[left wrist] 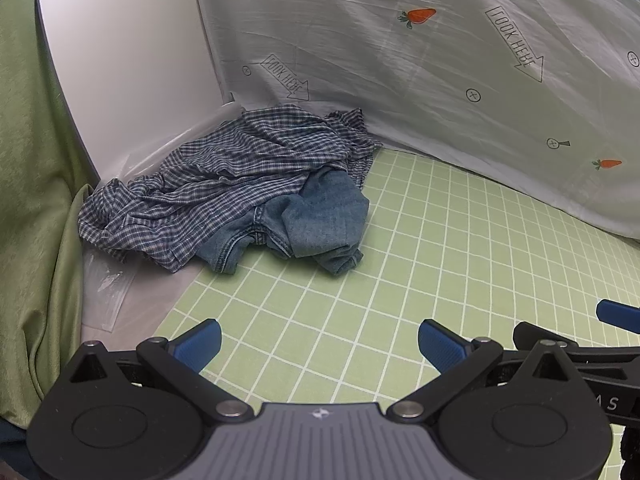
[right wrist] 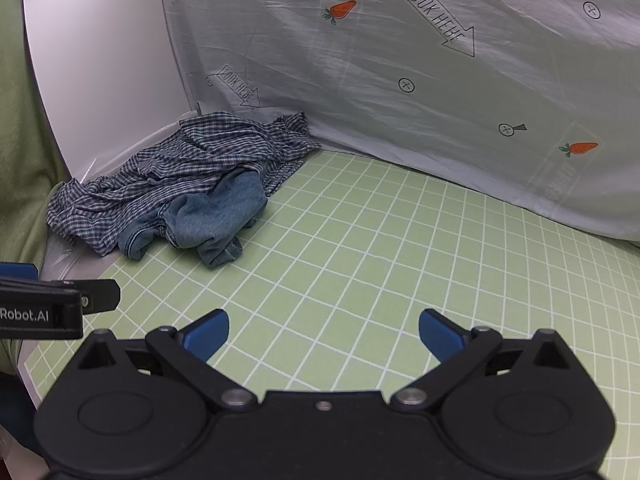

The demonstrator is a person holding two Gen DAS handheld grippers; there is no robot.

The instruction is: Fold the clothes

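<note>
A crumpled blue-and-white checked shirt (left wrist: 224, 176) lies heaped in the far left corner of the green grid mat (left wrist: 400, 264), with a bunched blue denim garment (left wrist: 320, 216) partly under its near edge. The right wrist view shows the same checked shirt (right wrist: 180, 168) and denim garment (right wrist: 216, 220) on the mat (right wrist: 380, 248). My left gripper (left wrist: 319, 344) hovers open over the mat's near side, well short of the clothes, with nothing between its blue fingers. My right gripper (right wrist: 323, 334) is open too and empty, level with the left one.
A pale sheet (left wrist: 400, 60) printed with carrots and arrows hangs behind the mat. A white panel (left wrist: 128, 64) stands at the left, and green fabric (left wrist: 28, 200) drapes beside it. Clear plastic (left wrist: 106, 292) lies off the mat's left edge.
</note>
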